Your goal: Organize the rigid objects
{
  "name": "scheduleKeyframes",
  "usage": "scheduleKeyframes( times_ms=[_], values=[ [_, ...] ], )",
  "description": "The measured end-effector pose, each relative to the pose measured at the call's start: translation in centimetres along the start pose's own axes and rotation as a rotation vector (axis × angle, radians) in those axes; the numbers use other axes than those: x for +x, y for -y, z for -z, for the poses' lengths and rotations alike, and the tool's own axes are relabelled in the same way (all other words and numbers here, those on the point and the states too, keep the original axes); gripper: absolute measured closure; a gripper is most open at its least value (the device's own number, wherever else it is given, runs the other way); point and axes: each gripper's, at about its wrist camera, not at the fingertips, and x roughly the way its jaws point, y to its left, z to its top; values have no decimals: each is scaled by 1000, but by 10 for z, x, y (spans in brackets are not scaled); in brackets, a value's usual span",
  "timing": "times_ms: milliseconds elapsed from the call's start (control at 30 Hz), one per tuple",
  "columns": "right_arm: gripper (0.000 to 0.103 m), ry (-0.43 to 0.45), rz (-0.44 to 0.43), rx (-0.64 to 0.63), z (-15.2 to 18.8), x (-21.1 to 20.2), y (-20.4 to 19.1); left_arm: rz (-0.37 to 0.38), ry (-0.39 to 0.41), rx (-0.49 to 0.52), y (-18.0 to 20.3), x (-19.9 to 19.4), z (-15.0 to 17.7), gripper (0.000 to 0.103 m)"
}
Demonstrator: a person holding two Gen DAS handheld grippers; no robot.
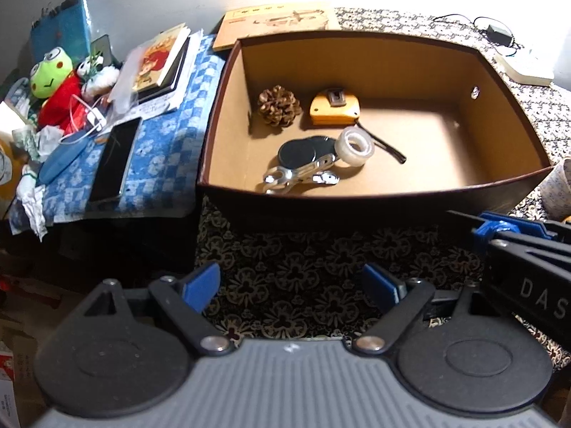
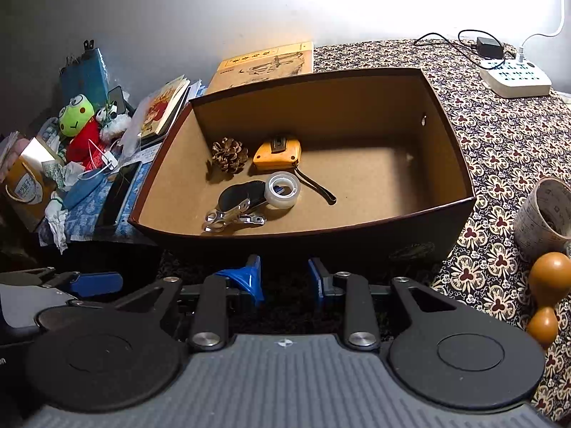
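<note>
Inside the cardboard box (image 2: 446, 142) we see a pine cone (image 2: 229, 154), tape measure (image 2: 278, 152) and tape roll (image 2: 283, 189); our left gripper (image 1: 291, 287) and right gripper (image 2: 285, 280) hold nothing, fingers apart

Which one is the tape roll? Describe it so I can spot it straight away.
Look inside the open brown cardboard box on the patterned cloth. Among the cluster on its floor, the tape roll lies in front of the yellow tape measure, leaning on dark sunglasses. It is the only clear, hollow ring.
</note>
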Motion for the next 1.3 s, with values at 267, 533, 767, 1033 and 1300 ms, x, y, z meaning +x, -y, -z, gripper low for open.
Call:
scheduleKeyframes(
  times_ms=[267,533,767,1033,1300],
  values=[
    [91,13,25,17,-10,-12,-8,35,34,33,-5,-13,-13,15],
    [90,111,60,40,-26,-21,-12,10,124,76,-8,-18,-32,15],
    [90,157,69,61,-36,-20,-15,-22,142,78,-15,-12,-49,15],
    [90,189,77,28,-47,1,-14,-101,188,47,-20,3,-62,15],
    [89,197,69,-11,-53,13,-15,-88,215,26,-19,10,-70,15]
  ],
)
